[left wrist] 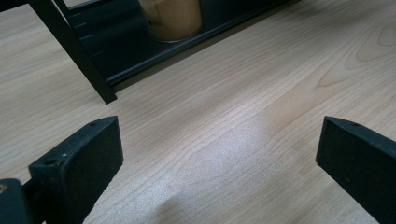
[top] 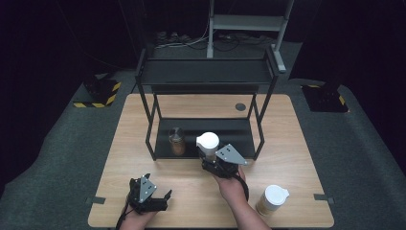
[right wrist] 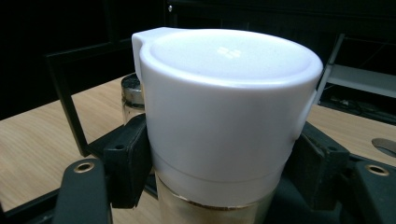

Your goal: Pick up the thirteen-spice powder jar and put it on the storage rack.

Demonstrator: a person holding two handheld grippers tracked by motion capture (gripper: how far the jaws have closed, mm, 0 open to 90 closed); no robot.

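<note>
Right gripper view: right gripper (right wrist: 219,163) clamped on the white-lidded jar (right wrist: 224,116), no label readable. Left gripper (left wrist: 219,158) rests jaws apart over the table (left wrist: 243,116).

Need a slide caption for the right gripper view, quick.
Right gripper clamps a white-lidded jar in front of the black rack.

A light wooden table (top: 143,143) is seen standing on a grey carpeted floor (top: 57,158). A black metal shelf rack (top: 206,72) is set on its far half. On the rack's lower shelf (top: 234,132) a glass jar (top: 177,141) with a brown filling is placed. A white-lidded jar (top: 273,200) stands near the table's right front corner. A grey round grommet (top: 240,107) is set into the tabletop at the rear.
</note>
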